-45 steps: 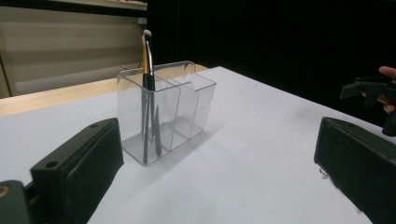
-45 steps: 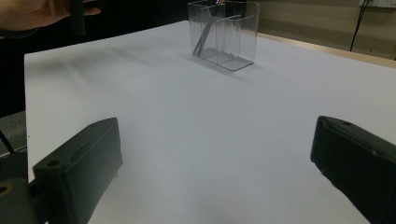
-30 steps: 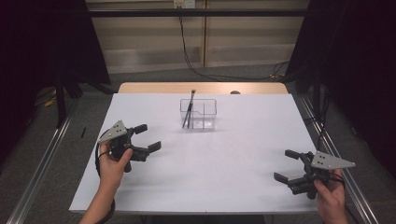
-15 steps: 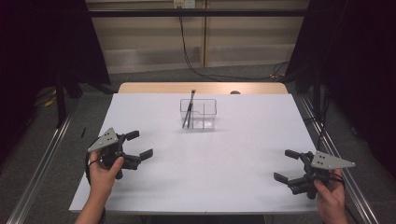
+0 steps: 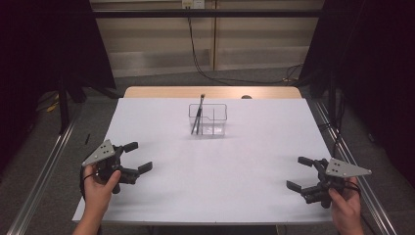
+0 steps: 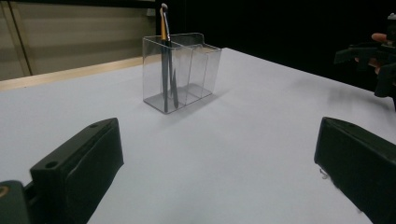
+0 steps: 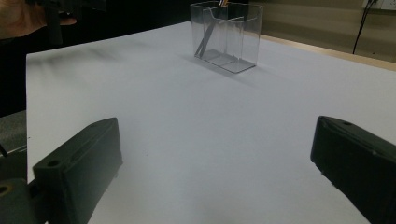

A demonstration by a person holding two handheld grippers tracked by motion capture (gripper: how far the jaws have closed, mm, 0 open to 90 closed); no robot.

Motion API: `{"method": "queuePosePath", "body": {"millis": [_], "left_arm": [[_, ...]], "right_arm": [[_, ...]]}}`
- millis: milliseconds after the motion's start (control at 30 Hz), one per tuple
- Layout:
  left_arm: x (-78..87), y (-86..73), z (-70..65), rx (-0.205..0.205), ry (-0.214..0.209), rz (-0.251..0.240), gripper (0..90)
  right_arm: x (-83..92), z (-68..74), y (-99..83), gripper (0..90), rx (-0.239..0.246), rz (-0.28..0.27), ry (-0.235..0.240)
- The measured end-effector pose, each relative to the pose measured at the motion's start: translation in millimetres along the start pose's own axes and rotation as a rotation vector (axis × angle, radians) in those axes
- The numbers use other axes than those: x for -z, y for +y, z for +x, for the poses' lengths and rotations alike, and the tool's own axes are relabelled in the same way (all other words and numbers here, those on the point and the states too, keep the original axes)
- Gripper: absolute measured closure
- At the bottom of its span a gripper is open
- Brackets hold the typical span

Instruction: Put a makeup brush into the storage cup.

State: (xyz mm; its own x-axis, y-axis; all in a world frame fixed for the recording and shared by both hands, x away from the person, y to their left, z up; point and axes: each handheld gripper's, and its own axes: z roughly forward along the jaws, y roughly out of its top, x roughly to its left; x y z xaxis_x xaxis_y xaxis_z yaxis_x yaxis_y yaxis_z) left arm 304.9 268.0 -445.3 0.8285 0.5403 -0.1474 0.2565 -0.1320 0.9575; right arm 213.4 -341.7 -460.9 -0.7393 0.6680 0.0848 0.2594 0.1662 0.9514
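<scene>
— Step in hand?

— Brush (image 5: 198,113) work is judged done or not yet begun: the brush is seen leaning in the left compartment of the clear holder (image 5: 208,119), at the far middle of the table (image 5: 215,196), well apart from both grippers. The left gripper (image 5: 136,158) is held near the table's left front edge with jaws spread wide and nothing between them. The right gripper (image 5: 300,173) is held at the right front edge, likewise released and empty.

— What would the next move call for?

— If the brush is to be taken, a long reach forward would be needed, the jaws brought down over the upper handle that stands above the holder's rim, and the holder perhaps steadied by the other gripper, since it is judged light.

— What is told by one view and not another?

— In the left gripper view the handle's orange upper part (image 6: 164,28) and the pale tip are made out. In the right gripper view the holder (image 7: 227,35) is cut at the top, so the tip is lost.
</scene>
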Motion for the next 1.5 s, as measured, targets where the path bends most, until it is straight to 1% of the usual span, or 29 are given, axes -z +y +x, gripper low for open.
{"method": "queuePosePath", "body": {"millis": [33, 100, 167, 233, 267, 367, 400, 433, 500, 567, 600, 667, 700, 767, 867, 1000, 1067, 1100, 1200, 1300, 1367, 1500], "left_arm": [[0.3, -0.4, -0.4, 0.006, -0.004, -0.004, 1.0], [1.3, -0.8, -1.3, -0.003, -0.003, 0.000, 1.0], [1.5, -1.8, -2.8, 0.000, -0.007, -0.002, 1.0], [2.1, -2.4, -4.1, -0.010, -0.003, 0.008, 1.0], [2.7, -2.6, -4.3, -0.022, -0.005, 0.010, 1.0], [4.6, -3.6, -6.1, -0.024, -0.003, 0.011, 1.0], [5.6, -4.2, -6.7, -0.018, -0.007, 0.012, 1.0], [6.8, -4.8, -6.3, -0.025, -0.004, 0.015, 1.1], [8.8, -6.6, -6.5, -0.017, -0.007, 0.013, 1.2], [11.1, -7.5, -6.5, -0.022, -0.003, 0.015, 1.3], [12.1, -8.0, -6.6, -0.015, -0.006, 0.013, 1.3], [14.2, -8.3, -7.2, -0.017, 0.000, 0.012, 1.3], [14.8, -8.5, -7.3, -0.015, -0.004, 0.009, 1.3], [16.8, -8.5, -7.6, -0.026, 0.001, 0.012, 1.4], [18.9, -9.1, -8.0, -0.020, 0.000, 0.007, 1.4], [21.9, -8.8, -8.7, -0.024, 0.005, 0.003, 1.4], [22.8, -8.5, -8.8, -0.026, 0.004, -0.001, 1.4], [22.8, -8.7, -9.3, -0.020, 0.005, -0.001, 1.5], [23.1, -9.5, -8.9, -0.027, 0.007, 0.004, 1.5], [23.0, -10.6, -9.8, -0.019, 0.006, 0.008, 1.6], [23.0, -10.9, -9.7, -0.026, 0.004, 0.012, 1.6], [22.5, -10.9, -10.3, -0.023, 0.006, 0.011, 1.6]], "right_arm": [[0.1, -0.1, 0.0, 1.4, 0.000, 0.000, 0.000], [0.4, -0.3, -0.1, 1.4, -0.001, -0.002, -0.001], [0.7, -0.7, -0.2, 1.4, -0.001, -0.002, -0.002], [0.9, -1.2, -0.4, 1.4, -0.001, -0.002, -0.004], [1.1, -1.6, -0.5, 1.4, -0.004, -0.003, -0.004], [0.9, -2.5, -0.8, 1.4, -0.004, -0.003, -0.005], [0.5, -2.5, -0.7, 1.4, -0.004, -0.005, -0.004], [-0.1, -2.5, -0.6, 1.4, -0.003, -0.005, -0.003], [-0.9, -2.6, -0.1, 1.4, -0.002, -0.005, 0.000], [-1.7, -2.5, 0.4, 1.4, -0.001, -0.007, 0.004], [-2.3, -2.7, 0.5, 1.4, 0.001, -0.008, 0.006], [-3.5, -2.9, 0.7, 1.4, 0.001, -0.005, 0.005], [-4.0, -3.0, 0.8, 1.4, 0.001, -0.006, 0.006], [-4.2, -3.6, 1.3, 1.4, 0.004, -0.007, 0.007], [-3.9, -4.5, 1.7, 1.4, 0.003, -0.011, 0.006], [-4.4, -5.9, 1.7, 1.3, -0.001, -0.014, 0.005], [-4.6, -6.4, 1.6, 1.3, 0.002, -0.013, 0.005], [-4.6, -6.7, 1.4, 1.3, 0.002, -0.013, 0.005], [-4.4, -7.4, 1.2, 1.3, 0.001, -0.013, 0.000], [-5.1, -8.0, 1.8, 1.3, 0.002, -0.014, 0.001], [-6.3, -8.3, 1.8, 1.3, 0.001, -0.010, -0.001], [-7.5, -8.0, 1.4, 1.3, 0.003, -0.006, 0.002]]}}
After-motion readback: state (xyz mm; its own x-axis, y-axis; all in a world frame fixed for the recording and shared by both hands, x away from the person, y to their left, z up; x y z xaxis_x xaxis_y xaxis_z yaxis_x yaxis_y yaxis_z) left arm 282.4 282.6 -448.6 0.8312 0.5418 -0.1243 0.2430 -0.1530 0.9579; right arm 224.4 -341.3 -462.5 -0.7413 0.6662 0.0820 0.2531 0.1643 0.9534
